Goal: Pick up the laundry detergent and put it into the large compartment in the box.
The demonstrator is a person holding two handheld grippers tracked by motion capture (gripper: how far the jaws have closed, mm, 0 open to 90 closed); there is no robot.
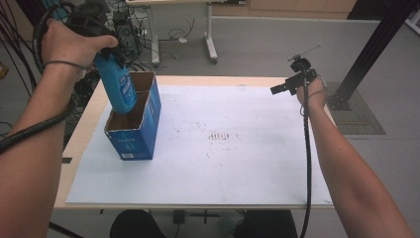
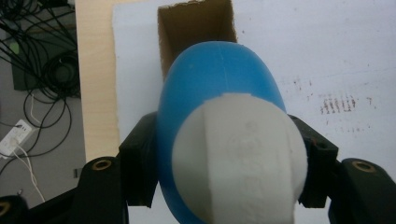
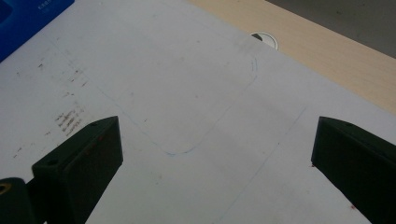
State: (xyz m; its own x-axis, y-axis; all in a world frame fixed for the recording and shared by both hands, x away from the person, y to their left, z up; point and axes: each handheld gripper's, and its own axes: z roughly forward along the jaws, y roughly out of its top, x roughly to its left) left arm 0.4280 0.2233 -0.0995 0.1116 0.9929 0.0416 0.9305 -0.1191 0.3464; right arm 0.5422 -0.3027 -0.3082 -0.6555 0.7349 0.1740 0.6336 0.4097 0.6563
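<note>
A pale wooden table (image 1: 89, 119) carries a wide white paper sheet (image 1: 237, 148) marked with faint reddish smudges at its middle; grey floor, cables and a second desk's legs lie beyond the far edge.

Nearest on the sheet's left side stands an open-topped blue cardboard box (image 1: 134, 136) with a brown inside, divided into a near and a far compartment. Its near face stands well back from the sheet's front edge, and its left wall is close to the sheet's left edge.

Above it, the left gripper (image 1: 106, 47) is clamped on a blue plastic bottle with a white cap (image 1: 118, 84). The jaws press on the bottle's sides just below the cap, as the left gripper view shows (image 2: 224, 140). The bottle's long axis runs nearly upright, cap end up and tilted a little to the left, base pointing down into the box's near compartment.

To the right of the box the sheet lies bare across to its right edge.

At the far right corner the right gripper (image 1: 280, 89) hangs over the sheet, jaws spread wide with nothing between them (image 3: 210, 154).
</note>
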